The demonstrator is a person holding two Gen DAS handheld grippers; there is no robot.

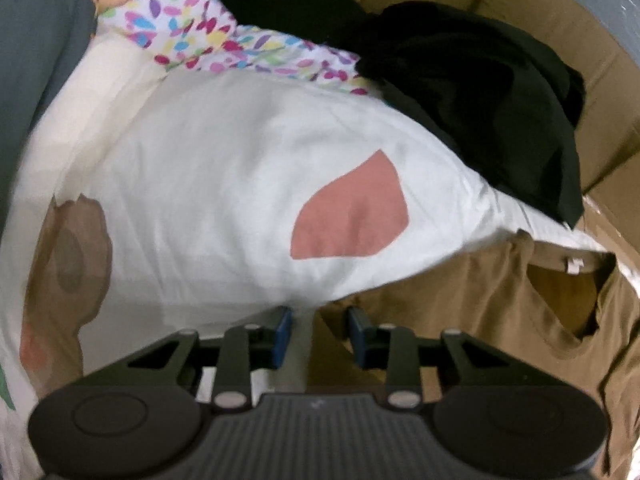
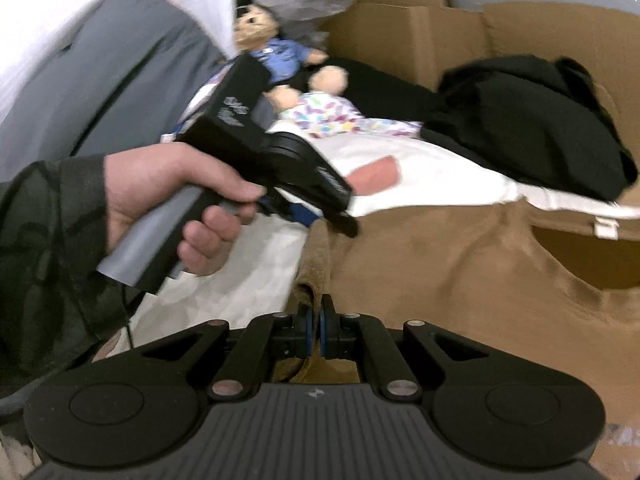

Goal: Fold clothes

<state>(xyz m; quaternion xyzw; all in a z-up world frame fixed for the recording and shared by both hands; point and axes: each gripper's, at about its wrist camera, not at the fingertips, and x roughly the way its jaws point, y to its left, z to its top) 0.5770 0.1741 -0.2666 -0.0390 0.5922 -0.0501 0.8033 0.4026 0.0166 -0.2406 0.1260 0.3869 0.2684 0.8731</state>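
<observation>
We hold two grippers. Our right gripper (image 2: pixel 318 320), at the bottom middle of its view, is pinched tight on a rolled edge of the brown t-shirt (image 2: pixel 460 264). Our left gripper (image 1: pixel 318 326), at the bottom middle of its own view, has its jaws partly apart. Some cloth seems to sit between the blue pads (image 1: pixel 284 324), but we cannot tell if they press on it. In the right view our left hand (image 2: pixel 176 200) holds that gripper at the middle left, pointing down at the shirt's edge.

The brown t-shirt fills the lower right of both views, with its neck hole and white tag (image 1: pixel 573 266) to the right. It lies partly on a white pillow (image 1: pixel 224 184) with a pink shape.

To fold well, we think both grippers should grab the same edge, lift together, and keep the cloth flat with no bunching.

We count one brown shirt, one white pillow, one black cloth pile (image 1: pixel 492 112), two dolls (image 2: pixel 276 56) and some cardboard boxes (image 2: pixel 404 36).
</observation>
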